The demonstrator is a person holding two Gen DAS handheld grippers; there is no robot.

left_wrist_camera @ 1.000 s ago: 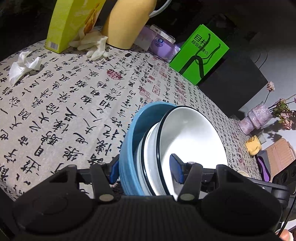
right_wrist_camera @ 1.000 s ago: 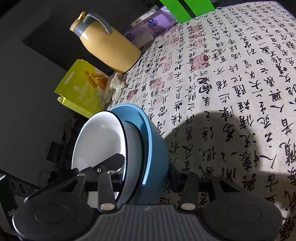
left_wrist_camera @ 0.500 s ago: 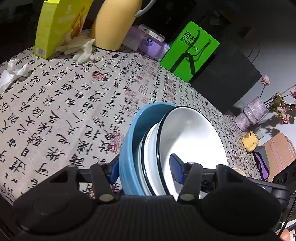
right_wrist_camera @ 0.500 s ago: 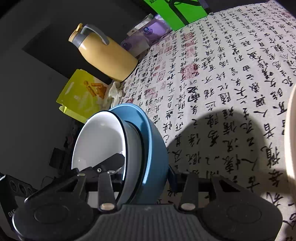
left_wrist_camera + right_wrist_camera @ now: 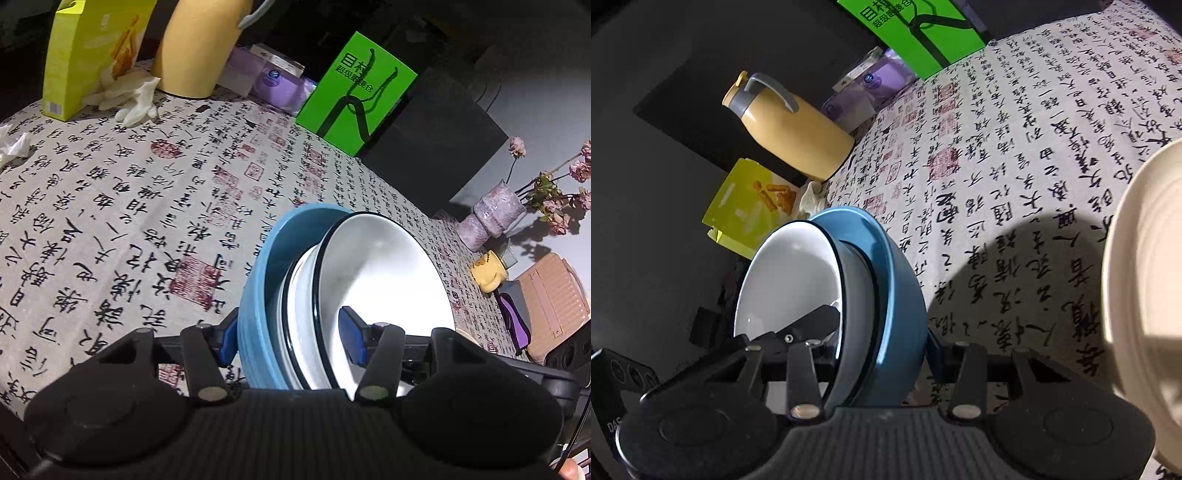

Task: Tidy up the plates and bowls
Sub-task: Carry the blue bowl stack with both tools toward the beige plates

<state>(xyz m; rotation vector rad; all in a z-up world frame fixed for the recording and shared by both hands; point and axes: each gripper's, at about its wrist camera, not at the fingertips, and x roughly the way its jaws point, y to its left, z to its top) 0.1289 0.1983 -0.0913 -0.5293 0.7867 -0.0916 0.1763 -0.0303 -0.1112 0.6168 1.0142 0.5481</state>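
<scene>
Two grippers of yours share one load: a nested stack with a glossy blue ceramic bowl outermost and a white enamel bowl with a thin black rim innermost, a further white dish between them. Your left gripper is clamped on the stack's near edge, one blue pad outside the blue wall and the other inside the white bowl. Your right gripper grips the opposite edge the same way, black finger inside, far finger behind the blue wall. The stack is held tilted on its side above the calligraphy-printed tablecloth, clear of the cloth. In the right wrist view, a cream ribbed plate stands at 3 o'clock, near the stack. In the left wrist view, a bright green paper bag lies at 12 o'clock, a mustard-yellow thermos jug at 11 o'clock, and a yellow-green snack box at 10 o'clock.
</scene>
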